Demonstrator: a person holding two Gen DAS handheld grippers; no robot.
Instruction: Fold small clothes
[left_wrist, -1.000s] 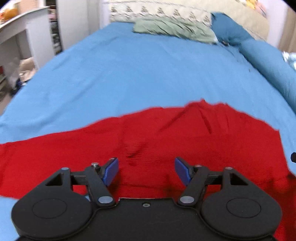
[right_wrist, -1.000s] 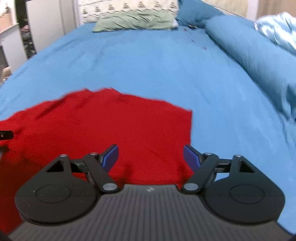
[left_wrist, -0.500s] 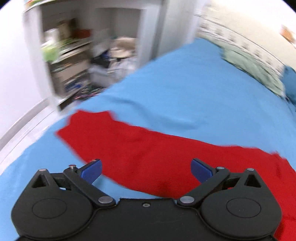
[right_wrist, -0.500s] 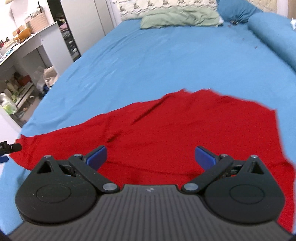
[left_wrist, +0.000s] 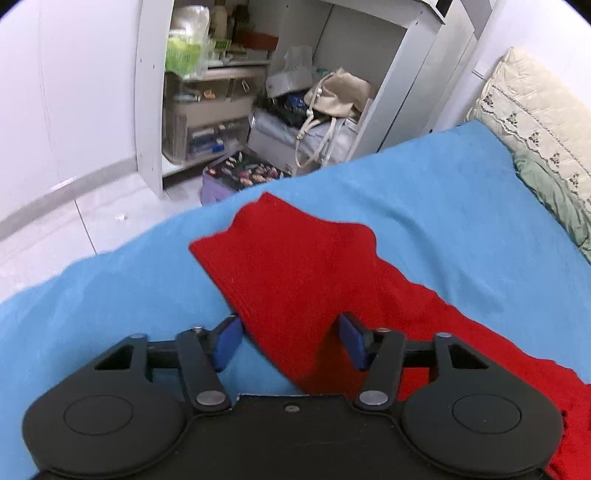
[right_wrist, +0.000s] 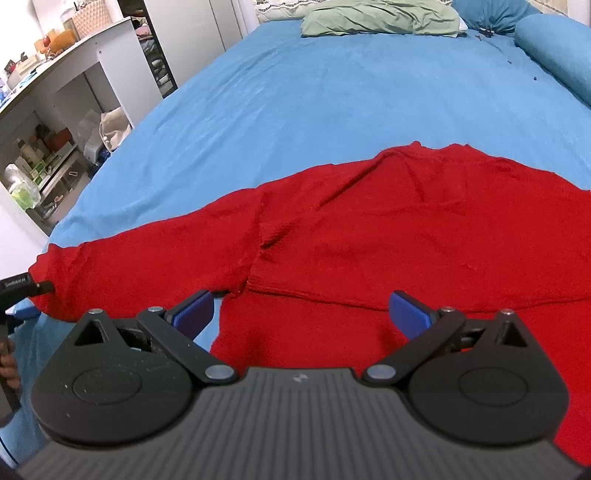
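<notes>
A red long-sleeved sweater (right_wrist: 406, 229) lies spread flat on the blue bedsheet (right_wrist: 332, 92). Its left sleeve (left_wrist: 288, 258) stretches toward the bed's left edge, with the cuff near that edge. My left gripper (left_wrist: 290, 341) is open and hovers low over the sleeve near its lower edge, holding nothing. My right gripper (right_wrist: 303, 314) is open wide over the sweater's body by the left armpit, holding nothing. The left gripper's tip also shows in the right wrist view (right_wrist: 26, 288) at the sleeve's cuff.
The bed's left edge drops to a white tiled floor (left_wrist: 74, 221). An open white cupboard (left_wrist: 221, 92) with boxes and a beige bag (left_wrist: 336, 92) stands beyond. A green pillow (right_wrist: 380, 16) and a blue bolster (right_wrist: 554, 48) lie at the head of the bed.
My left gripper has swung left from the sweater's body to the sleeve end near the bed edge. My right gripper has moved left across the sweater and opened wider.
</notes>
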